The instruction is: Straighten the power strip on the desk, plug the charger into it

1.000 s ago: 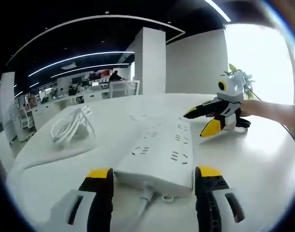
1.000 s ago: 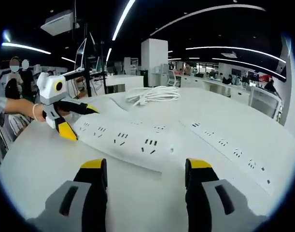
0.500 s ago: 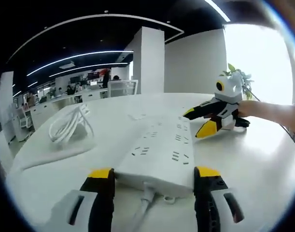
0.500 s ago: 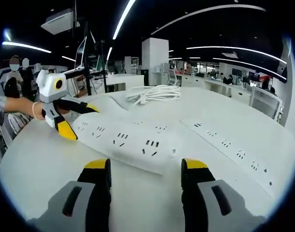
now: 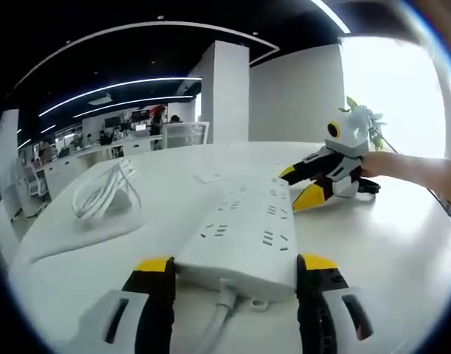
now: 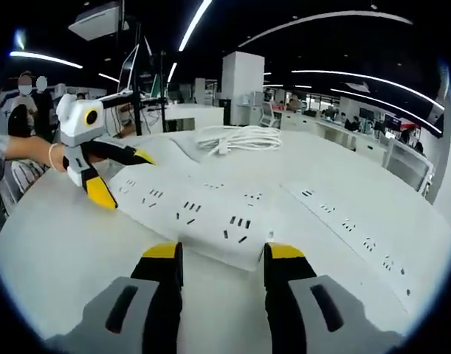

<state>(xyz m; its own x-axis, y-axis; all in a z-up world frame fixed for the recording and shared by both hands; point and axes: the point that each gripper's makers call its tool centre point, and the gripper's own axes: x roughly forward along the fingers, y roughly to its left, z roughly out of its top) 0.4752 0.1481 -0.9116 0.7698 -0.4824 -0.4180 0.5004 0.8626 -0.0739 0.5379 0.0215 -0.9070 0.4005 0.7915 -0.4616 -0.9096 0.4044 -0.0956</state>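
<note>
A white power strip (image 5: pixel 240 234) lies on the white desk (image 5: pixel 387 251), its cord end between the jaws of my left gripper (image 5: pixel 236 274), which is open. At the strip's far end my right gripper (image 5: pixel 305 184) comes in, its yellow-tipped jaws to either side of that end. In the right gripper view the same strip (image 6: pixel 188 214) runs away to the left, and my right gripper (image 6: pixel 223 259) stands open with the strip's near end in its gap. My left gripper (image 6: pixel 116 175) straddles the far end there. A coiled white charger cable (image 5: pixel 103 192) (image 6: pixel 240 139) lies beyond the strip.
A second long white power strip (image 6: pixel 350 230) lies along the right side of the desk. A person's hand (image 5: pixel 410 168) holds the right gripper and an arm (image 6: pixel 26 151) holds the left. A plant (image 5: pixel 362 110) stands behind the right gripper. Office desks and people are far off.
My right gripper's jaws have drawn closer together around the strip's near end, and that view has tilted slightly. The left gripper holds about the same place and width.
</note>
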